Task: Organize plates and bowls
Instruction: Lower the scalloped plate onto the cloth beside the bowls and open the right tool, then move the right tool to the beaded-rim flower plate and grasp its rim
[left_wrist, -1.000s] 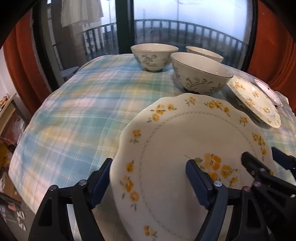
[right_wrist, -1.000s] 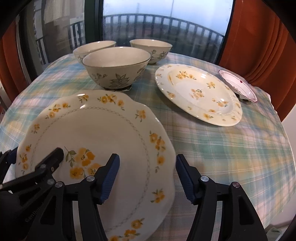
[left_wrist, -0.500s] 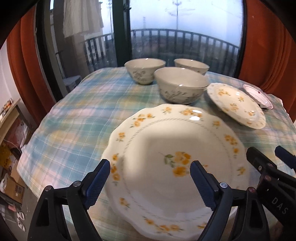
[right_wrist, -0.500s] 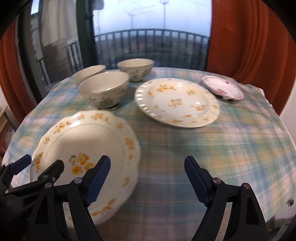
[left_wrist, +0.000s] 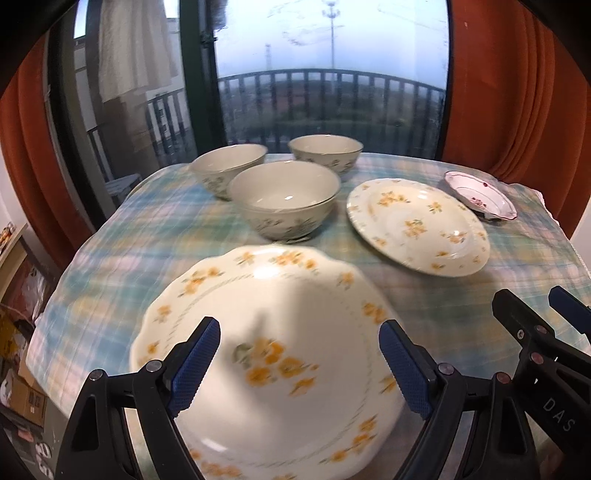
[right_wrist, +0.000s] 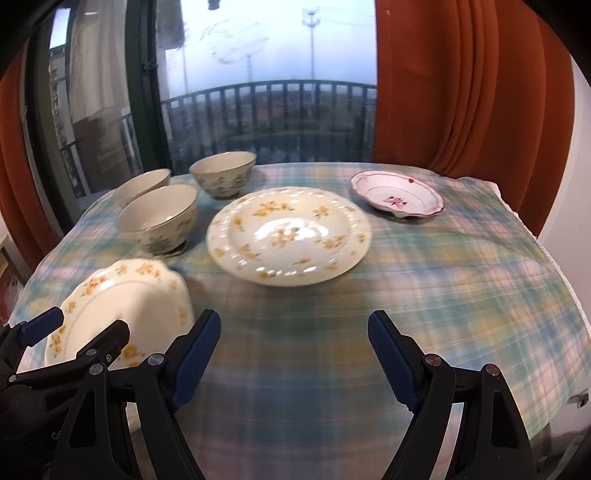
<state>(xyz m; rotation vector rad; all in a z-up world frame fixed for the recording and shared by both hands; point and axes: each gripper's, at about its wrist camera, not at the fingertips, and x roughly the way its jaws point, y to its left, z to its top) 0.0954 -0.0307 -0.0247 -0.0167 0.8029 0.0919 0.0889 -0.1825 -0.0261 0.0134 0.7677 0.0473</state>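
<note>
Plaid cloth covers the counter (right_wrist: 424, 295). Nearest, the left tongs (left_wrist: 299, 360) hang spread over the scalloped plate (left_wrist: 273, 354), gripping nothing; the right tongs (right_wrist: 293, 354) gape above bare cloth. Beyond lie the round plate (right_wrist: 288, 236), three bowls (left_wrist: 284, 197) and a pink dish (right_wrist: 397, 197). Stacking looks barely begun; next, pinch the scalloped rim.

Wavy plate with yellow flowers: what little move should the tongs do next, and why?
Probably lower the left tongs to the near rim of the wavy plate and close on it. Both the left tongs and the right tongs are open and hold nothing, and this plate is closest. The round flowered plate beyond looks like a fitting place to stack it.
</note>
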